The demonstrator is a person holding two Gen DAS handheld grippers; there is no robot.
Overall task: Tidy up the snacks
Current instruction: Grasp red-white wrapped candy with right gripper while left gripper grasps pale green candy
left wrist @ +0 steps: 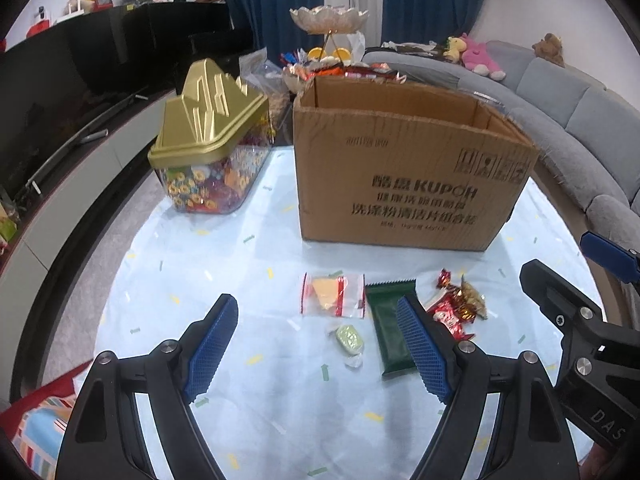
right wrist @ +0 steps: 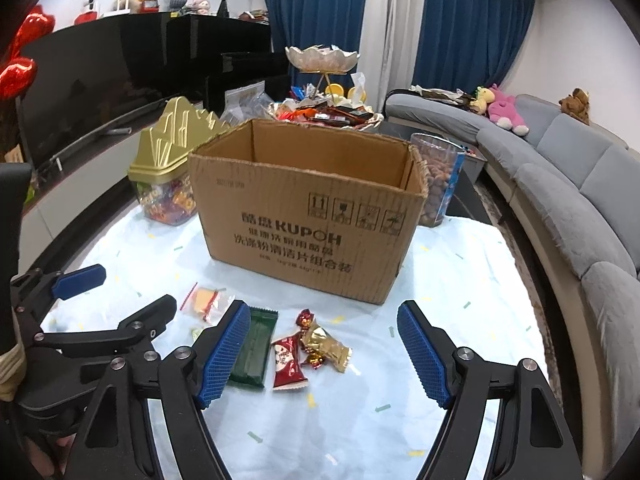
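"KUPOH" above Chinese lines on cardboard box (right wrist: 304,216), four handling symbols beside, "DAS" on right hand-held gripper (left wrist: 576,280)

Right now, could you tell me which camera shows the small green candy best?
The left wrist view: the green candy lies fully exposed between the tool's fingers. In the right wrist view only a sliver peeks out beside the finger.

Ahead of my claws I log: a cardboard box (right wrist: 308,216), matt brown corrugated board with frayed edges; to its left a candy jar (left wrist: 208,152), clear plastic under a glossy gold lid. Just beyond my fingertips (left wrist: 212,344), blue knurled rubbery pads: a green wrapper (left wrist: 390,328), dull; foil sweets (right wrist: 324,346), shiny gold. Beneath, a tablecloth (right wrist: 460,320), smooth pale plastic sheet.
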